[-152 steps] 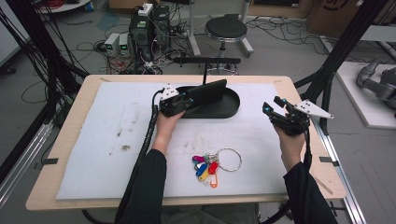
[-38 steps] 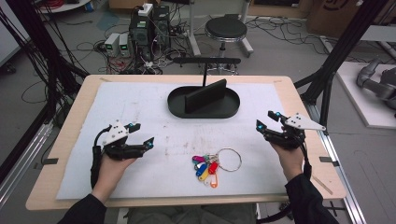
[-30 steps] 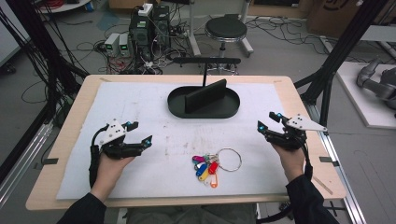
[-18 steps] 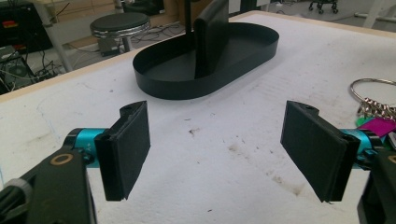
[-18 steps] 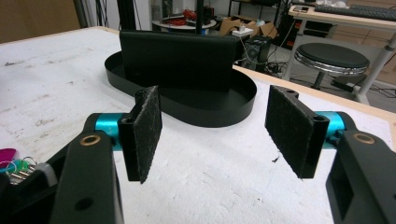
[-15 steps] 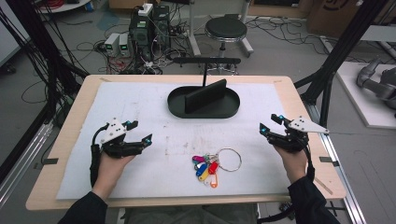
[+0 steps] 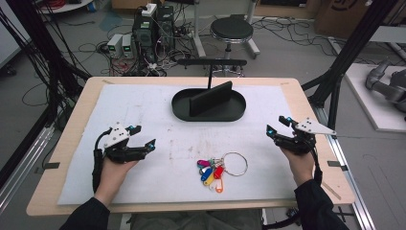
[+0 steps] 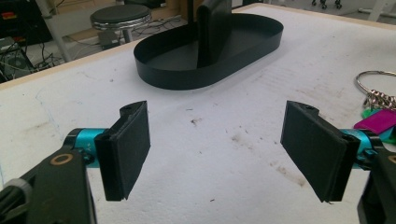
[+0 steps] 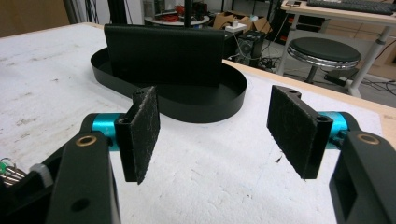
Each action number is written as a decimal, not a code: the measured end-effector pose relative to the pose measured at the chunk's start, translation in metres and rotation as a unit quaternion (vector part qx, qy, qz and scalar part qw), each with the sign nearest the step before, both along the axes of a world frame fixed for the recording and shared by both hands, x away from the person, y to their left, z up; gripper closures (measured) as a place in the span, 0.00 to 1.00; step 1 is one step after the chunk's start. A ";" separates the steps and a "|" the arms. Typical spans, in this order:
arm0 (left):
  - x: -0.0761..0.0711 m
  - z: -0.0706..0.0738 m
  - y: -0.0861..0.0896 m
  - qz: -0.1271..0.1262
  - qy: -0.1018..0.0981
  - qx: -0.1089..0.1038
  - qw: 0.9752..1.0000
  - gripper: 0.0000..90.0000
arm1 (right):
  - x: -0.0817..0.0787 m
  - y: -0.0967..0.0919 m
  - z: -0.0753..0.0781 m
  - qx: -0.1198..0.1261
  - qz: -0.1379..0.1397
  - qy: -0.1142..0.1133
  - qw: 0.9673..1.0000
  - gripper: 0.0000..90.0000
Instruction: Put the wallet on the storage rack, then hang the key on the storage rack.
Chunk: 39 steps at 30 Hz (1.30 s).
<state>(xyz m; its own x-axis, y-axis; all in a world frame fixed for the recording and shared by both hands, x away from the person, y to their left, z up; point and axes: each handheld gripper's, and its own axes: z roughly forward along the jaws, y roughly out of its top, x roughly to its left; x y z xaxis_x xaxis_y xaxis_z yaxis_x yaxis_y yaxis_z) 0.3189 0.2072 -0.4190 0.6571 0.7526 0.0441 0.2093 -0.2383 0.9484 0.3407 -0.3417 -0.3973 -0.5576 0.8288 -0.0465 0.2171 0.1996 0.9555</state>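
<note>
Since the earliest frame the left gripper [image 7: 139, 143] has drawn back from the black tray [image 7: 182, 109] to the near left of the bench [image 7: 72, 96], and the right gripper's [image 7: 278, 130] jaws have just been opening, nothing between them. Both pairs of jaws stand wide and empty. Between the hands, nearer the person, lies the key ring [image 7: 221, 167] with its coloured tags. A good pick would likely come low, with one jaw either side of the bunched tags, closing squarely before lifting.

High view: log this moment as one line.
left gripper: open, holds nothing | right gripper: open, holds nothing | key bunch: on mat between hands, untouched | black oval tray: far side, upright black block inside
</note>
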 end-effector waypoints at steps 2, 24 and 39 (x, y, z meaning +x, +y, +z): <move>0.000 0.000 0.000 0.000 0.000 0.000 1.000 0.27 | 0.000 0.000 0.000 -0.001 0.001 0.000 1.000 0.39; 0.007 -0.002 0.001 0.009 -0.015 -0.027 0.999 0.31 | -0.012 0.029 -0.009 -0.043 0.103 0.079 0.991 0.48; 0.013 -0.004 -0.007 0.001 0.009 -0.007 1.000 0.31 | -0.015 0.060 -0.031 -0.078 0.089 0.143 0.983 0.60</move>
